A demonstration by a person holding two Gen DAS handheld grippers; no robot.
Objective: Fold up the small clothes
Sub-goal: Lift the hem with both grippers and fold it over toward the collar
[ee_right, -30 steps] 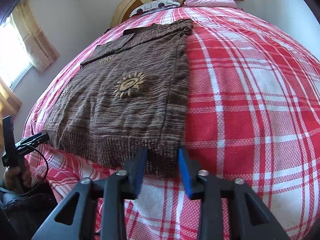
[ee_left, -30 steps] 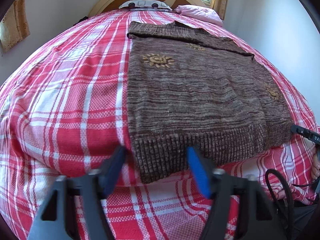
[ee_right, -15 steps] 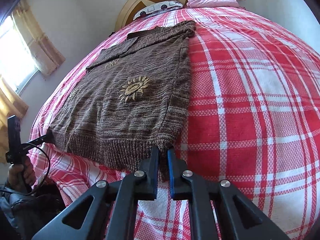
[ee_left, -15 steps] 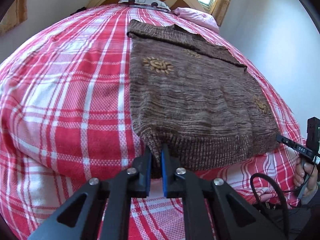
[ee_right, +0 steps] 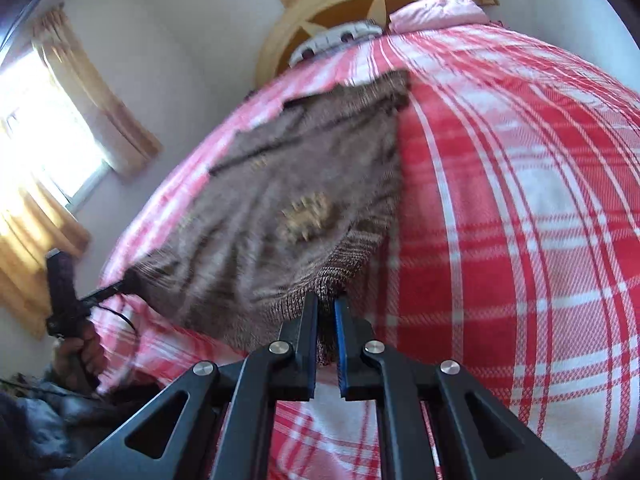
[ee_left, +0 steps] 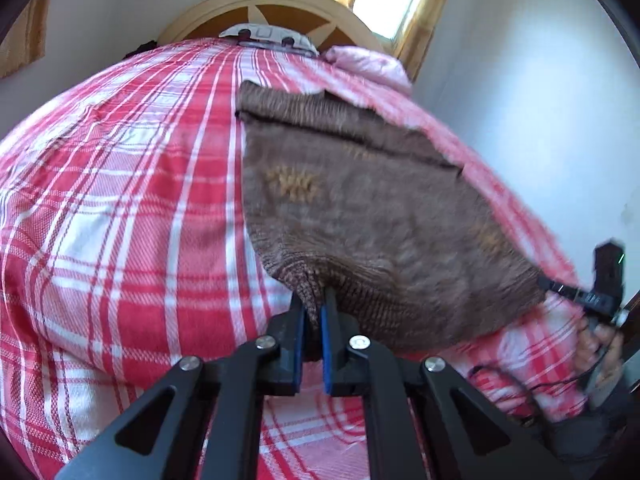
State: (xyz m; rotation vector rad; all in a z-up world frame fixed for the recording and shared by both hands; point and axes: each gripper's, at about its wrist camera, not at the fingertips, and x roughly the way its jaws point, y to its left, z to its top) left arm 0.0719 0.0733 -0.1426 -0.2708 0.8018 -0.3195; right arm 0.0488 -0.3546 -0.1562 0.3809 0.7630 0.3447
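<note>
A brown knitted sweater [ee_left: 372, 216] with yellow sun motifs lies on a red and white plaid bed cover [ee_left: 120, 208]; it also shows in the right wrist view [ee_right: 280, 208]. My left gripper [ee_left: 311, 304] is shut on the ribbed hem at the sweater's left bottom corner and holds it lifted off the bed. My right gripper [ee_right: 325, 308] is shut on the hem at the right bottom corner, also lifted. The far end with the folded sleeves rests on the bed. The other gripper shows at the opposite corner in each view [ee_left: 592, 296] [ee_right: 68, 300].
A wooden headboard [ee_left: 272, 8] and a pink pillow [ee_left: 364, 64] stand at the far end. A white wall [ee_left: 540, 120] runs along one side of the bed. Curtained windows [ee_right: 52, 152] are on the other side.
Both grippers closed on the hem corners, then rose and moved forward, lifting the near edge of the sweater off the bed. The views tilted upward.
</note>
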